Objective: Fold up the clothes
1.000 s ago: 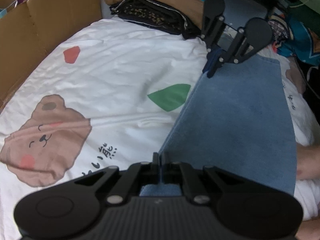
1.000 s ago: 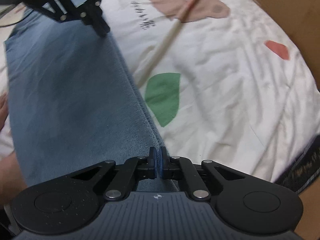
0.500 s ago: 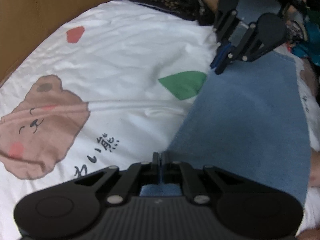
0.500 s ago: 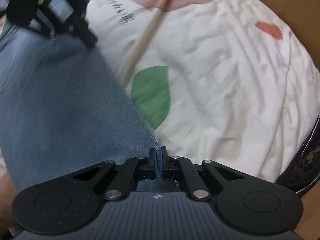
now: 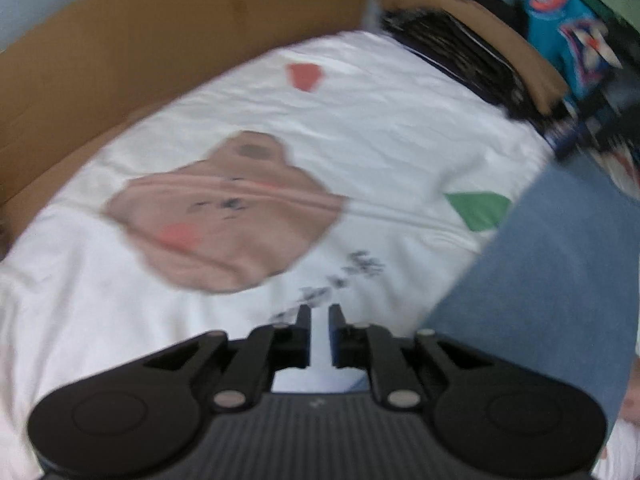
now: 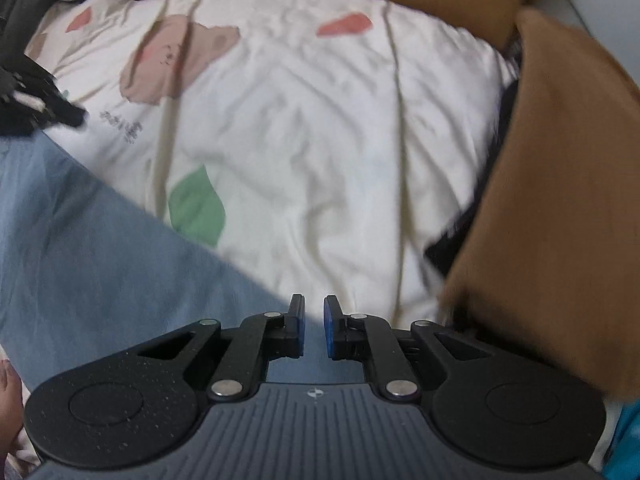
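Note:
A folded blue denim garment (image 5: 560, 300) lies flat on the white bear-print sheet (image 5: 360, 128). My left gripper (image 5: 320, 314) hovers over the sheet just left of the denim. Its jaws are opening, and only white sheet shows in the narrow gap. In the right wrist view the denim (image 6: 80, 240) fills the lower left. My right gripper (image 6: 314, 308) hangs at its edge with jaws opening. Denim shows under the gap, and the blue pads (image 6: 330, 328) do not press on it. The left gripper (image 6: 44, 108) appears as a black blur at the far left.
A cardboard box wall (image 5: 140, 52) borders the sheet. A stack of folded clothes topped by a brown garment (image 5: 480, 24) sits at the far end, close on the right in the right wrist view (image 6: 560, 200). A person's hand (image 6: 8, 400) rests at the lower left.
Both grippers were shut on the denim's edge. Now both have let go, their jaws stand slightly apart, and they have swung away from the denim over the white sheet.

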`<move>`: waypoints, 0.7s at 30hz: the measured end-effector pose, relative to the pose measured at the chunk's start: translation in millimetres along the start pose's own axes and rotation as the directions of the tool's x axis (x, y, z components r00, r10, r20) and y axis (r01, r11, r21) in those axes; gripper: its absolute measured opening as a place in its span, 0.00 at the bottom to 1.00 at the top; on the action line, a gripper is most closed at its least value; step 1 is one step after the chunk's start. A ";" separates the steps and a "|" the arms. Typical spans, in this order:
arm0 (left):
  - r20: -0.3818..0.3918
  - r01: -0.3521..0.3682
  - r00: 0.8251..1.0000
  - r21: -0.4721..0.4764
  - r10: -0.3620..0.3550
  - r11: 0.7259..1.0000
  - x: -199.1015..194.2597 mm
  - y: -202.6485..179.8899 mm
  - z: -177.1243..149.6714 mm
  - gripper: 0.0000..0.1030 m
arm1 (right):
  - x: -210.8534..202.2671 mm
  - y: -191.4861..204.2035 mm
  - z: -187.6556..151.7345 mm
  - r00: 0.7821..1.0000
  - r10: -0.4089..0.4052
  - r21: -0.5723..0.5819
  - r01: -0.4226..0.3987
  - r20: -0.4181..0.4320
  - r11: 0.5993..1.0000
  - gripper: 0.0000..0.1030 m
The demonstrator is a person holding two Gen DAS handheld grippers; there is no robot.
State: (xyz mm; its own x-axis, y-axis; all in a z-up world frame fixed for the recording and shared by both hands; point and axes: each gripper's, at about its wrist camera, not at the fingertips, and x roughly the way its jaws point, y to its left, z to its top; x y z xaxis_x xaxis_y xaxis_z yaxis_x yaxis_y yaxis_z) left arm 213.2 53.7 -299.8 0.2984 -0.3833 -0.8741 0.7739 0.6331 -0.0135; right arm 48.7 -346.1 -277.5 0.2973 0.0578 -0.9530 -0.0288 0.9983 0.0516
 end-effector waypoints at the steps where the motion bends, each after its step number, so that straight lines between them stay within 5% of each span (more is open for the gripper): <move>1: 0.007 -0.017 1.000 -0.035 0.018 0.999 -7.4 10.4 -3.2 0.15 | 1.6 1.4 -4.8 1.000 0.001 0.011 -0.001 -0.003 1.000 0.09; 12: -0.029 -0.203 0.979 -0.255 0.202 0.946 -74.7 83.7 -64.6 0.25 | 12.6 19.7 -22.7 0.999 0.032 0.102 -0.035 0.033 0.994 0.10; 15: -0.040 -0.273 0.961 -0.310 0.275 0.910 -86.8 85.2 -86.8 0.27 | 8.2 30.9 -15.2 0.995 0.063 0.081 -0.069 0.075 0.994 0.10; 21: -0.103 -0.393 0.916 -0.421 0.387 0.818 -87.3 72.0 -129.2 0.51 | 9.9 62.5 3.3 0.985 0.130 0.016 -0.132 0.111 0.991 0.11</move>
State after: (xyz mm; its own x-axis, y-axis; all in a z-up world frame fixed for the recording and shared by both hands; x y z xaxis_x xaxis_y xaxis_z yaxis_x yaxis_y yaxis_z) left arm 170.7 219.6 -287.2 0.5156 -0.0370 -0.8560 0.2809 0.9512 0.1281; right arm 53.0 -283.1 -282.8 0.3953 0.1878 -0.8992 -0.0527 0.9819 0.1819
